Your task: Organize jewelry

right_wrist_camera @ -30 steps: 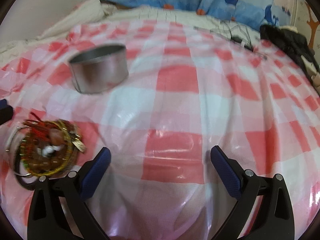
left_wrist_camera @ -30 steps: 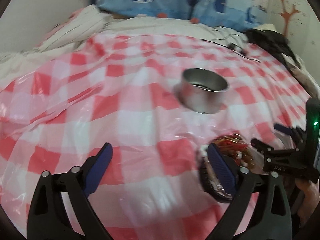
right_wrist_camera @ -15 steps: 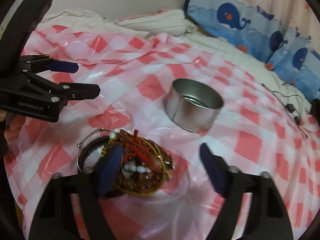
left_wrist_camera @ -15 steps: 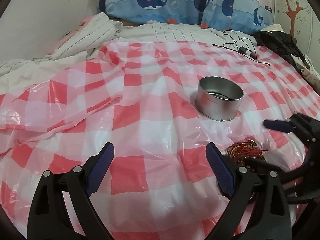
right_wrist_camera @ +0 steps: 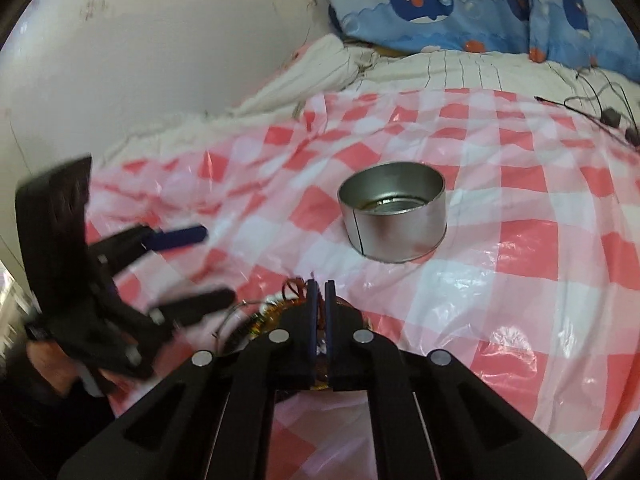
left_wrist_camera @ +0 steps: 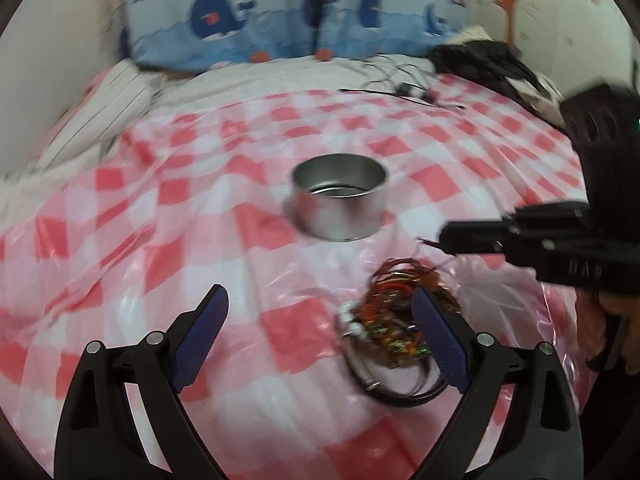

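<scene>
A tangled pile of jewelry, red and gold strands with white beads and a dark band, lies on the red-and-white checked cloth. Just beyond it stands a round metal tin, open at the top. My right gripper is shut on a thin red strand above the jewelry pile, with the tin ahead of it. In the left wrist view the right gripper reaches in from the right, the strand trailing at its tip. My left gripper is open, its right finger beside the pile, holding nothing.
A black cable with a charger lies at the cloth's far edge. Dark clothing is heaped at the far right. Whale-print pillows and striped bedding line the wall behind. A hand holds the left gripper.
My right gripper swung over the jewelry pile, closed from wide open to shut on a red strand and rose. The left gripper shifted, bringing the pile beside its right finger.
</scene>
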Motion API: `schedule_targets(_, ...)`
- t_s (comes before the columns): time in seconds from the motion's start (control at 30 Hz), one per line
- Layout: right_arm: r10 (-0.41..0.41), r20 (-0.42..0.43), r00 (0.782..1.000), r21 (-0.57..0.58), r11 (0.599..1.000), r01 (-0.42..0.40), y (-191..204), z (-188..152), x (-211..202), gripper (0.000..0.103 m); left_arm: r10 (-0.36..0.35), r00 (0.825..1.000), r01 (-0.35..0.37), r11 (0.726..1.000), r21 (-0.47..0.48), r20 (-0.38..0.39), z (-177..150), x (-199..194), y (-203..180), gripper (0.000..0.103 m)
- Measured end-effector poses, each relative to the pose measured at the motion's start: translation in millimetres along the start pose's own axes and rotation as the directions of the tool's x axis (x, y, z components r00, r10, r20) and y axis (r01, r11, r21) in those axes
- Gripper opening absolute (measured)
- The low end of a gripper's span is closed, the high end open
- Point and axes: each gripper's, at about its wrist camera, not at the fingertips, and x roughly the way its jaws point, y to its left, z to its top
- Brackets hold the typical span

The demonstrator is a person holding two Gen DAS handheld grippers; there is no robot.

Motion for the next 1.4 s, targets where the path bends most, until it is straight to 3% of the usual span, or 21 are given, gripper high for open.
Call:
schedule_targets(0.2, 0.033, 0.075, 0.997, 0.069, 0.997, -0.038, -11.5, 6.1, -16.0, 0.004, -0.03, 1.0, 0.031, 0.991, 0.127, -0.007, 5.5, 14.5, -25.8, 0.089)
schedule_targets(0.3, 0.057, 0.106, 0.993, 0.113, 0.991, -0.069, -20.4, 7.0, -22.4, 0.004, -0.031, 0.999, 0.032, 0.984, 0.173, -0.007, 8.6, 20.7, -33.1, 0.083)
schedule_targets(0.4, 0.076, 0.127, 0.989, 0.123, 0.988, -0.092, -22.5, 8.1, -26.9, 0.004, -0.13, 0.991, 0.132, 0.978, 0.163, -0.021, 14.8, 31.0, -34.9, 0.065)
schedule_targets(0.43, 0.075, 0.139, 0.987, 0.121, 0.988, -0.092, -22.3, 9.0, -29.1, 0.004, -0.15, 0.988, 0.153, 0.976, 0.157, -0.032, 16.3, 34.6, -35.2, 0.054)
schedule_targets(0.47, 0.075, 0.152, 0.985, 0.123, 0.988, -0.094, -23.0, 9.7, -31.7, 0.004, -0.159, 0.986, 0.164, 0.975, 0.15, -0.046, 16.5, 37.7, -34.3, 0.035)
schedule_targets(0.57, 0.06, 0.183, 0.981, 0.145, 0.985, -0.088, -29.8, 11.1, -36.2, 0.004, -0.211, 0.975, 0.217, 0.97, 0.109, -0.068, 15.8, 38.1, -27.1, 0.016)
schedule_targets(0.7, 0.063, 0.218, 0.974, 0.182, 0.978, -0.104, -38.8, 10.7, -42.5, 0.004, -0.305, 0.952, 0.305, 0.952, 0.034, -0.001, 21.2, 20.2, -11.9, 0.002)
schedule_targets(0.77, 0.045, 0.225, 0.973, 0.185, 0.979, -0.088, -40.1, 11.7, -45.1, 0.004, -0.366, 0.928, 0.369, 0.928, -0.04, 0.062, 24.5, 8.0, 4.0, 0.002)
schedule_targets(0.83, 0.01, 0.215, 0.977, 0.185, 0.981, -0.05, -41.6, 11.3, -44.5, 0.004, -0.437, 0.889, 0.454, 0.882, -0.126, 0.14, 24.8, -1.7, 23.8, 0.002)
schedule_targets(0.87, 0.005, 0.205, 0.979, 0.188, 0.981, -0.044, -42.5, 11.0, -43.0, 0.004, -0.443, 0.882, 0.465, 0.871, -0.157, 0.158, 25.1, -3.8, 30.3, 0.002)
schedule_targets(0.97, -0.024, 0.206, 0.978, 0.194, 0.981, -0.017, -44.4, 9.4, -43.5, 0.004, -0.374, 0.917, 0.395, 0.898, -0.195, 0.139, 22.9, -0.7, 39.9, 0.002)
schedule_targets(1.1, -0.031, 0.288, 0.957, 0.204, 0.978, -0.03, -48.2, 10.5, -61.1, 0.004, -0.337, 0.932, 0.36, 0.903, -0.235, 0.135, 22.0, 3.3, 46.3, 0.002)
schedule_targets(1.23, 0.0, 0.375, 0.927, 0.182, 0.98, -0.074, -45.8, 13.6, -79.0, 0.004, -0.366, 0.892, 0.439, 0.844, -0.308, 0.266, 21.9, -12.3, 69.8, 0.002)
schedule_targets(1.33, 0.0, 0.344, 0.939, 0.179, 0.982, -0.065, -44.6, 15.8, -72.4, 0.004, -0.377, 0.885, 0.454, 0.83, -0.325, 0.273, 21.8, -12.0, 74.1, 0.002)
schedule_targets(1.4, 0.002, 0.32, 0.947, 0.185, 0.981, -0.064, -44.9, 16.2, -65.7, 0.004, -0.471, 0.804, 0.585, 0.735, -0.341, 0.364, 20.0, -15.2, 80.5, 0.002)
